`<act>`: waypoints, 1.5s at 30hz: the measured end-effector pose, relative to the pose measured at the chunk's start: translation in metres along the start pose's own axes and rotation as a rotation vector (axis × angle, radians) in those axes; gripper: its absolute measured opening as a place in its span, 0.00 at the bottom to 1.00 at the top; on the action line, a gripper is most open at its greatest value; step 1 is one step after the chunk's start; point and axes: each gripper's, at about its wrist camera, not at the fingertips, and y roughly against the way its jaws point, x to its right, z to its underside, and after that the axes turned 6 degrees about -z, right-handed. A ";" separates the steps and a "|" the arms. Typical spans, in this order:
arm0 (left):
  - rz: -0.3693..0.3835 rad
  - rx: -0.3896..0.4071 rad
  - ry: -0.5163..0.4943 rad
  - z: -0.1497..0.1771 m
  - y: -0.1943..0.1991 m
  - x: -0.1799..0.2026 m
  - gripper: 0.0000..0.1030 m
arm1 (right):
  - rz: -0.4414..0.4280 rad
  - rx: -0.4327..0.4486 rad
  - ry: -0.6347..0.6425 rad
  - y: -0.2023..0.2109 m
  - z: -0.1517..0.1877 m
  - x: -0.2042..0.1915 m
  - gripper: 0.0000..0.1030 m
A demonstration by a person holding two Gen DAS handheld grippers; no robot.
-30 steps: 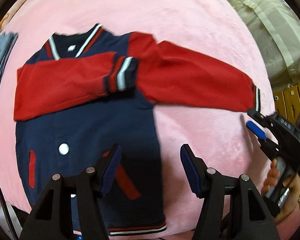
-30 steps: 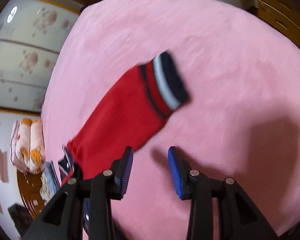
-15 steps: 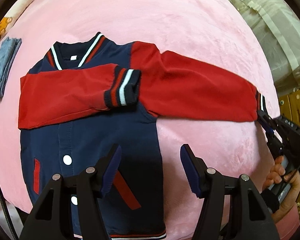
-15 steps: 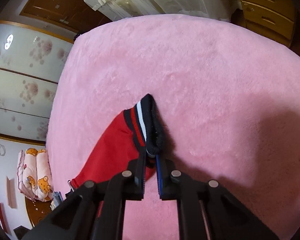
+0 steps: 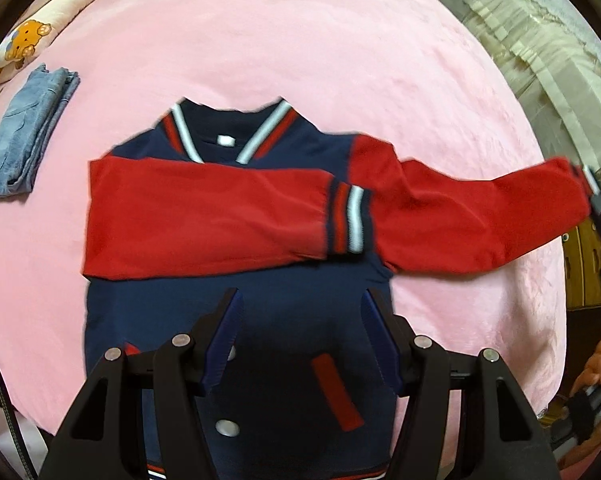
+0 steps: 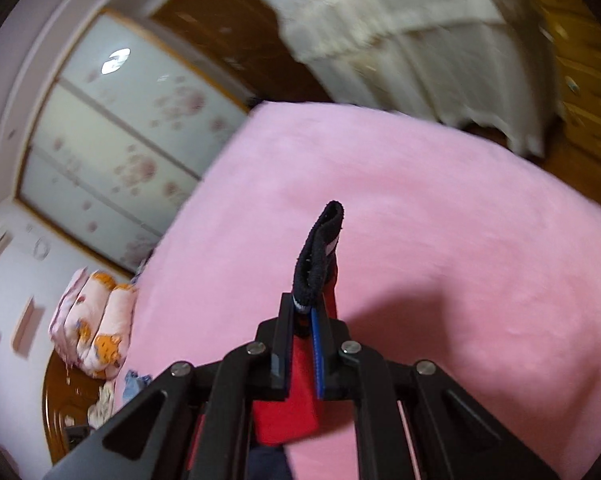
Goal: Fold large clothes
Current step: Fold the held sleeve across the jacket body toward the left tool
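Observation:
A navy jacket (image 5: pixel 284 328) with red sleeves lies front-up on the pink bed cover (image 5: pixel 300 40). One red sleeve (image 5: pixel 204 216) is folded across its chest. The other red sleeve (image 5: pixel 480 216) stretches out to the right and is lifted off the bed at its end. My right gripper (image 6: pixel 302 312) is shut on that sleeve's dark striped cuff (image 6: pixel 318 256), which sticks up past the fingertips; the same gripper (image 5: pixel 598 204) shows at the right edge of the left wrist view. My left gripper (image 5: pixel 300 328) hovers open above the jacket's lower body, holding nothing.
Folded blue jeans (image 5: pixel 24 132) lie at the left on the bed. A printed pillow (image 5: pixel 40 32) lies at the far left corner. Cream bedding (image 5: pixel 540 48) and wooden drawers (image 5: pixel 584 264) stand to the right. A sliding-door wardrobe (image 6: pixel 112 152) stands beyond the bed.
My right gripper closed on the outstretched sleeve's cuff and lifted it off the bed. My left gripper moved over the jacket's body, staying open.

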 end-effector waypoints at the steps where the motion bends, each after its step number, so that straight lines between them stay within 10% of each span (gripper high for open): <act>1: 0.009 0.008 0.002 -0.001 0.002 -0.009 0.58 | -0.018 0.006 0.024 -0.001 0.000 -0.014 0.07; 13: 0.134 0.055 -0.013 -0.021 0.017 -0.125 0.58 | -0.198 -0.071 0.216 -0.048 0.087 -0.172 0.07; 22: 0.240 0.015 0.018 -0.024 -0.005 -0.173 0.58 | -0.060 -0.308 0.253 -0.118 0.193 -0.185 0.10; 27: 0.269 -0.105 0.088 -0.024 -0.043 -0.180 0.58 | -0.018 -0.604 0.190 -0.157 0.239 -0.151 0.13; 30: 0.343 -0.144 0.150 -0.025 -0.060 -0.180 0.58 | -0.038 -0.634 0.214 -0.148 0.242 -0.143 0.31; 35: 0.384 -0.144 0.173 -0.026 -0.077 -0.159 0.58 | -0.036 -0.656 0.370 -0.120 0.233 -0.141 0.35; 45: 0.178 -0.231 0.279 -0.017 -0.101 -0.145 0.58 | 0.047 -0.585 0.464 -0.073 0.185 -0.104 0.35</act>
